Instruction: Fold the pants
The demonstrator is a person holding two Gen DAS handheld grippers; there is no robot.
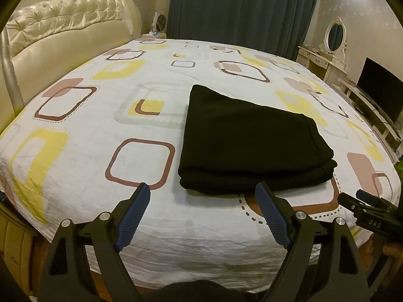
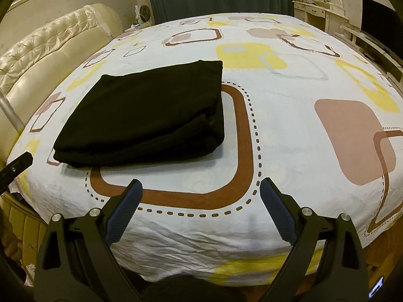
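Observation:
The black pants (image 1: pixel 249 143) lie folded into a thick, compact stack on the patterned bed sheet (image 1: pixel 95 130). In the right wrist view the pants (image 2: pixel 148 115) sit left of centre. My left gripper (image 1: pixel 202 188) is open and empty, just short of the stack's near edge. My right gripper (image 2: pixel 200 185) is open and empty, near the bed's front edge, to the right of the stack. The right gripper's tip (image 1: pixel 365 201) shows at the right edge of the left wrist view. The left gripper's tip (image 2: pixel 15 168) shows at the left edge of the right wrist view.
A cream tufted headboard (image 1: pixel 63 25) stands at the left. Dark curtains (image 1: pixel 241 7) hang behind the bed. A white dresser with an oval mirror (image 1: pixel 335 35) and a TV (image 1: pixel 380 90) on a low stand are at the right.

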